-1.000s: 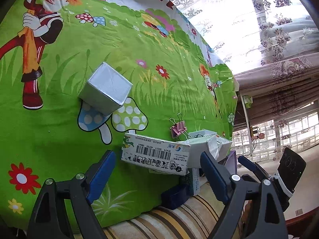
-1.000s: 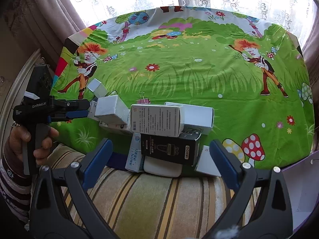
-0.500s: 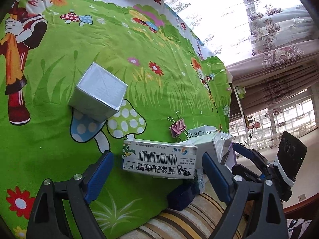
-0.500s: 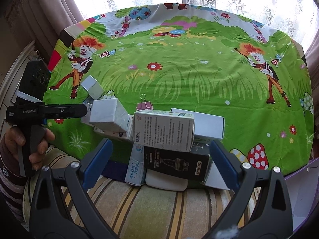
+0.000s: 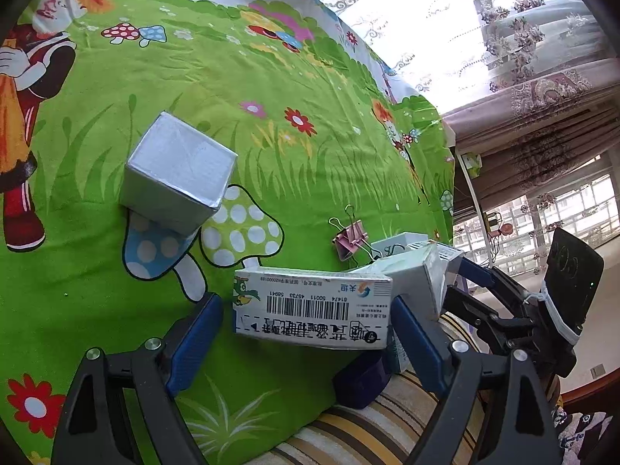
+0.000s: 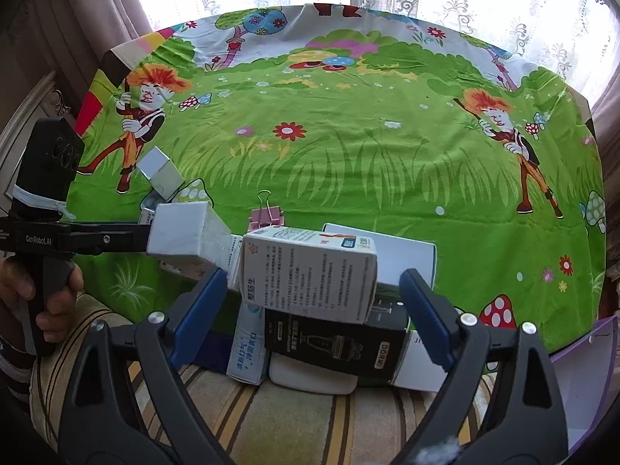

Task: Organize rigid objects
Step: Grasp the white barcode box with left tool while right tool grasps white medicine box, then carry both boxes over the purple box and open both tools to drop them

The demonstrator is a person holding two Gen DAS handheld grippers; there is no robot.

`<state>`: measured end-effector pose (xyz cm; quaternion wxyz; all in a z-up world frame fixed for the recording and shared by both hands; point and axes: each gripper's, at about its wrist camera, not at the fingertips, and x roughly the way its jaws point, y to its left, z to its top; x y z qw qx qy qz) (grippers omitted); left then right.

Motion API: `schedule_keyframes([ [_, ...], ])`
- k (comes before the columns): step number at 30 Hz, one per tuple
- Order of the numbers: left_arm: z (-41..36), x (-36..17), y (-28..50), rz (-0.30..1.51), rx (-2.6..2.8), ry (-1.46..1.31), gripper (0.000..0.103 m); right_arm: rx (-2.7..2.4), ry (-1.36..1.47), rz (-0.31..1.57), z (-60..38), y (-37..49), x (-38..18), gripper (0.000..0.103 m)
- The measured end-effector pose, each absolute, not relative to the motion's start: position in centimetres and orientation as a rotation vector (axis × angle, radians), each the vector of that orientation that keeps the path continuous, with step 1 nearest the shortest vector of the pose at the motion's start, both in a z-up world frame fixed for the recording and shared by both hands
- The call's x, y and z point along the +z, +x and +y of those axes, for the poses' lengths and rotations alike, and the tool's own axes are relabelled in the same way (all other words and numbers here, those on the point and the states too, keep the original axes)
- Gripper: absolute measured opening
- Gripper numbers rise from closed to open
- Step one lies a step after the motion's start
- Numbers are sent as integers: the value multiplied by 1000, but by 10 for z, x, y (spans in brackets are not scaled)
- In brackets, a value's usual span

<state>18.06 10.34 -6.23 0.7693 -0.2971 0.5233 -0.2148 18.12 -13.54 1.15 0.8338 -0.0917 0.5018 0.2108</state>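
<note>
I hold a pair of black two-finger tongs with blue pads in each hand, over a bright green cartoon-printed cloth [image 6: 348, 162] spread on a table.

My left tongs [image 5: 306, 333] straddle a flat white cardboard box with a barcode and blue logo [image 5: 310, 310]. The jaws are closing. The right pad looks to be at the box's end, while a small gap shows beside the left pad, so they are not yet gripping it.

My right tongs [image 6: 314, 302] straddle a white carton covered in small printed text [image 6: 310, 271], which sits on top of a black rectangular box with a white bottle drawing [image 6: 337, 343]. These jaws are closing too, with a gap visible on both sides of the carton.

The boxes are piled at the near edge of the cloth, partly on a striped beige cushion [image 6: 294, 410]. In the pile are a plain white square-ended box [image 6: 182, 232], a blue-and-white upright packet [image 6: 248, 345] and a wide flat white box [image 6: 403, 255] at the back.

A silver-grey cube-shaped box [image 5: 178, 170] stands apart on the cloth, over a printed mushroom. A pink binder clip [image 5: 348, 238] lies just behind the pile.
</note>
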Motion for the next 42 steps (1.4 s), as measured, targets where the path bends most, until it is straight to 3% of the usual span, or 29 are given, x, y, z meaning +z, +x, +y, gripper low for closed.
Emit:
schedule_keyframes([
  [2,103,-62,180,1137,-470,-641,78,453,-187,1070,-136,182,10,75],
  [14,114,-50,165,1083,-401,-675,78,480,-133,1011,-147,175,23,72],
  [27,117,2,120,936,-301,-698,78,488,-30,952,-182,163,46,72],
  [42,24,48,80,896,-456,-642,78,402,96,913,-274,122,62,72],
])
